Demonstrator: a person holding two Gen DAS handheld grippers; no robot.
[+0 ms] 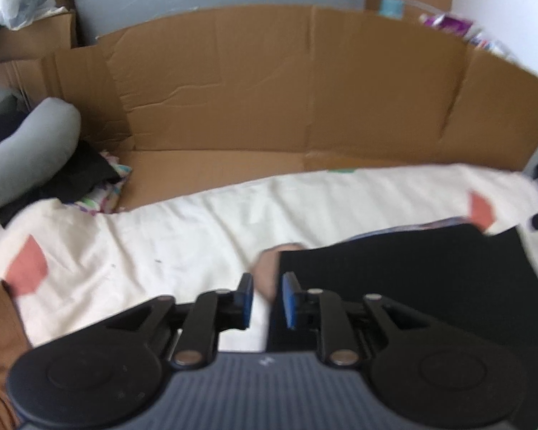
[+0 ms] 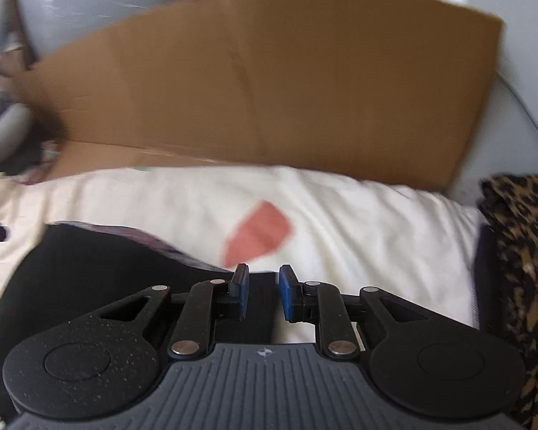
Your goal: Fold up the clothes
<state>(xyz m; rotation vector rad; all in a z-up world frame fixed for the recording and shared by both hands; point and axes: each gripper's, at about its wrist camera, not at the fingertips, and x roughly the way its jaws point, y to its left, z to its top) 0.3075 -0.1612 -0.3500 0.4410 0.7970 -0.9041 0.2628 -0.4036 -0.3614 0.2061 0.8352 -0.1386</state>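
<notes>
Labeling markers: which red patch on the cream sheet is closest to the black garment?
The right-hand red patch, touching the black garment's far right corner. The other red patch sits apart near the cream sheet's left edge.

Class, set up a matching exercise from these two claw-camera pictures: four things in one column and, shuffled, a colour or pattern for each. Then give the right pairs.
Things:
1. garment by the claws
2. sheet underneath
3. panel standing behind
4. fabric at the right edge

Colours or patterns:
A. brown cardboard
B. leopard print
C. black
D. cream with reddish patches

Pairs: 1-C, 2-D, 3-A, 4-B
</notes>
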